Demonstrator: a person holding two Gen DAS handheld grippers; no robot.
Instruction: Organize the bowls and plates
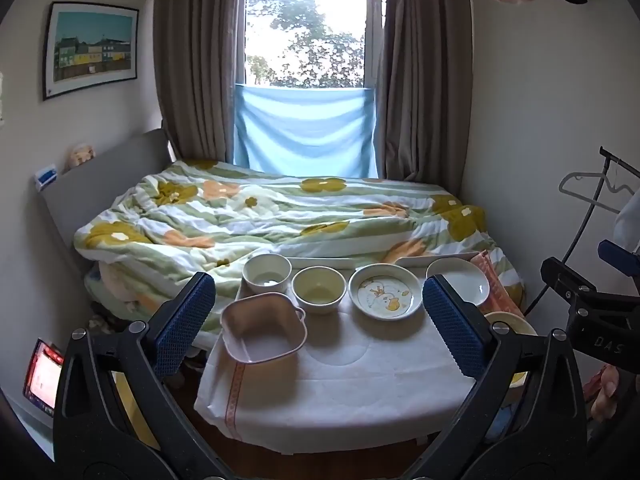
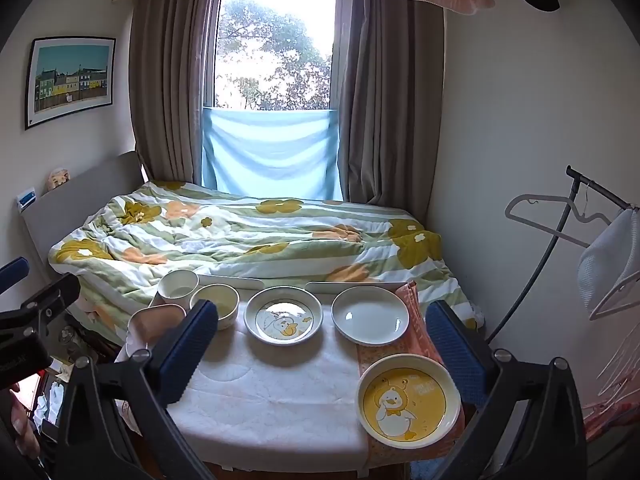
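A small table under a white cloth (image 2: pixel 256 392) carries the dishes. From left to right in the right wrist view stand a pink square dish (image 2: pixel 154 322), a white cup-shaped bowl (image 2: pixel 178 288), a cream bowl (image 2: pixel 216 304), a white duck plate (image 2: pixel 283 314) and a plain white plate (image 2: pixel 370 314). Nearer, on a pink towel (image 2: pixel 416 344), lies a yellow duck plate (image 2: pixel 408 400). My right gripper (image 2: pixel 320 308) hovers open before them, holding nothing. My left gripper (image 1: pixel 319 282) is open too, above the near edge, facing the pink dish (image 1: pixel 262 330) and cream bowl (image 1: pixel 319 290).
A bed with a floral quilt (image 2: pixel 240 236) lies right behind the table, below a curtained window (image 2: pixel 276 48). A clothes rack with hangers (image 2: pixel 576 216) stands at the right wall. A lit screen (image 1: pixel 42 372) sits low at the left.
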